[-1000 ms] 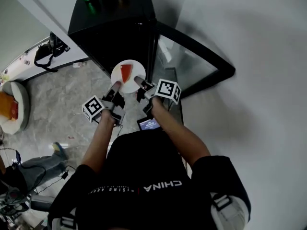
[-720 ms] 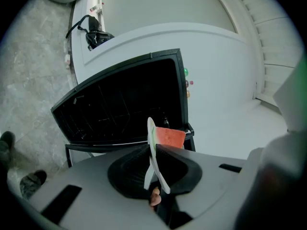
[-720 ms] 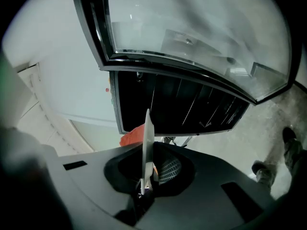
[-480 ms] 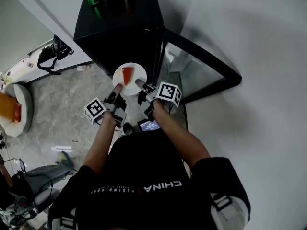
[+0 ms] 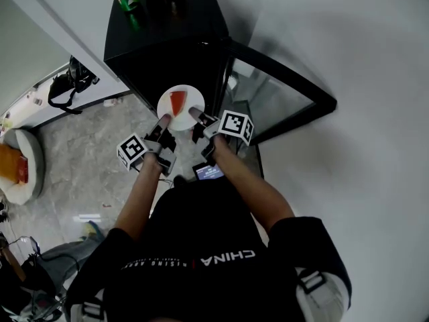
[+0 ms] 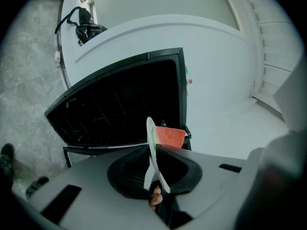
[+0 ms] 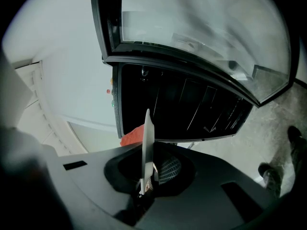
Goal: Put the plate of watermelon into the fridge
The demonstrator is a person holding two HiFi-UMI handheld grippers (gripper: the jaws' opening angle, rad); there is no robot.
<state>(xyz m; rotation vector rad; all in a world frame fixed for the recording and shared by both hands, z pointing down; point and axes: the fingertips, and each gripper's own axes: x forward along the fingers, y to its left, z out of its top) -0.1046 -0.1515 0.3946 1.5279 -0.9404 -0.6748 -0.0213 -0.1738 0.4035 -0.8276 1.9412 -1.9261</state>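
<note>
Head view: your left claw and right claw both clamp the near rim of the plate, with the open fridge straight beyond.

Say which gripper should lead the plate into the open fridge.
Left, marginally. Both are shut on the round white plate, so move them together, but the left gripper faces the opening of the black fridge, while the right gripper sits close beside the open glass door.
</note>
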